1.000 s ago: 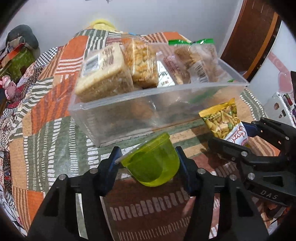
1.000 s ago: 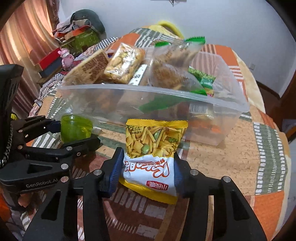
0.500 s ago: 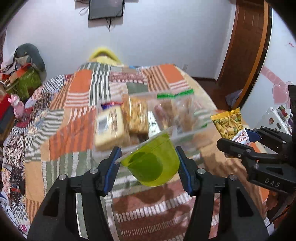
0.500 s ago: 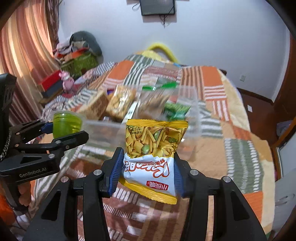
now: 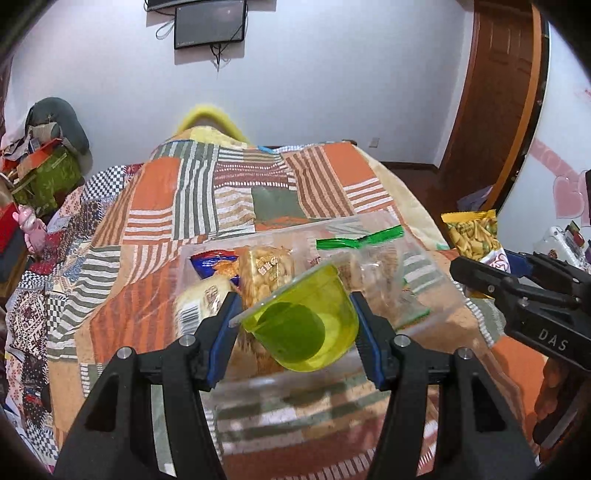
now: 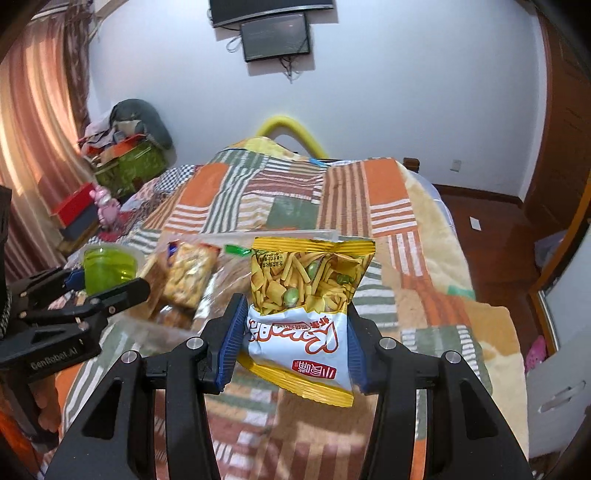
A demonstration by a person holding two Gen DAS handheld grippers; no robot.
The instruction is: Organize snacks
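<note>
My left gripper (image 5: 295,332) is shut on a green jelly cup (image 5: 306,321), tilted, held above the near side of a clear plastic bin (image 5: 436,280) that holds several snack packs. My right gripper (image 6: 295,339) is shut on a yellow and white snack bag (image 6: 306,295), held upright above the bed to the right of the bin. The bag also shows in the left wrist view (image 5: 472,236), and the cup in the right wrist view (image 6: 107,266). The bin (image 6: 184,332) lies below and left of the bag.
The bin rests on a patchwork bedspread (image 5: 207,199). A cluttered pile and boxes (image 6: 125,155) stand at the far left by a curtain. A wooden door (image 5: 495,92) is at the right. A screen (image 6: 277,35) hangs on the wall.
Both grippers have risen well above the bed with their snacks, from level with the bin's side to above it. The bin now looks smaller and lower.
</note>
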